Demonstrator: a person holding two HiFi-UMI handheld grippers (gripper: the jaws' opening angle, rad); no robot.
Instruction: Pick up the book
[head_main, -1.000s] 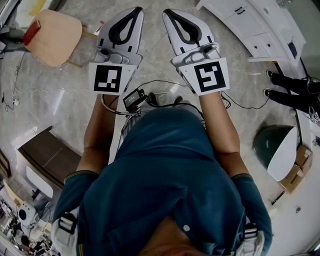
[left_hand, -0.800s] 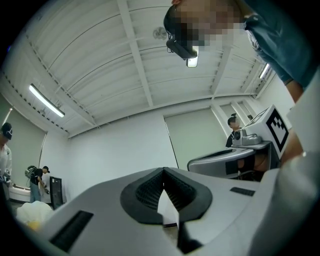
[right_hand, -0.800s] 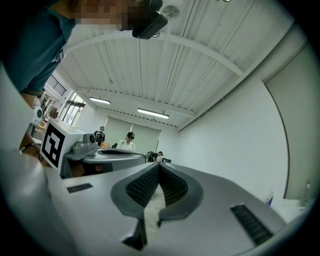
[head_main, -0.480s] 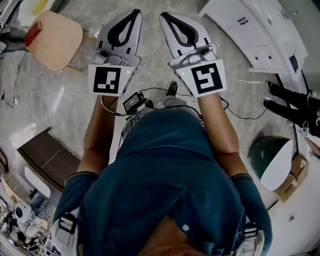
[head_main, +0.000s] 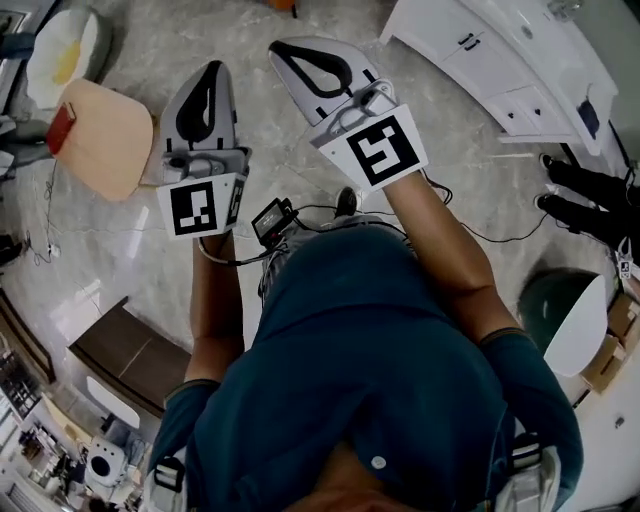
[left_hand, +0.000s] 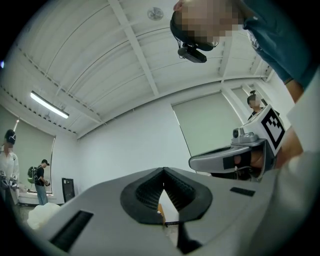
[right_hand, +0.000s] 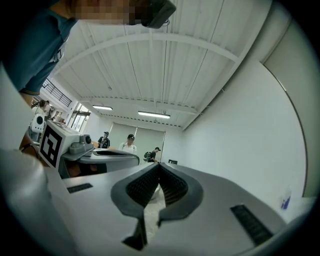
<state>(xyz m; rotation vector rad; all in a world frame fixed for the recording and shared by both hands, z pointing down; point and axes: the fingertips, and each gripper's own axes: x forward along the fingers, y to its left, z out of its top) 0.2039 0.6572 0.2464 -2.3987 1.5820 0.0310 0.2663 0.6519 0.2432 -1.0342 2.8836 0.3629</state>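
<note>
No book shows plainly in any view. A small flat red thing (head_main: 61, 128) lies on the edge of a tan stool (head_main: 110, 145) at the left; I cannot tell whether it is a book. My left gripper (head_main: 212, 68) is held out over the marble floor, right of the stool, shut with nothing between its jaws. My right gripper (head_main: 281, 48) is beside it, farther forward, also shut and empty. In the left gripper view the left gripper (left_hand: 163, 170) points at a bare wall, with the right gripper's body (left_hand: 235, 157) alongside. The right gripper (right_hand: 159, 165) points down a long room.
A white cabinet (head_main: 480, 55) stands at the upper right. A dark brown cabinet (head_main: 125, 350) is at the lower left, a green and white dome (head_main: 560, 315) at the right. A black cable (head_main: 500, 232) runs across the floor. Other people (right_hand: 129, 143) stand far off.
Both grippers have swung to the left in the head view. The left one now sits lower and nearer the stool, and the right one angles leftward. Both stay shut.
</note>
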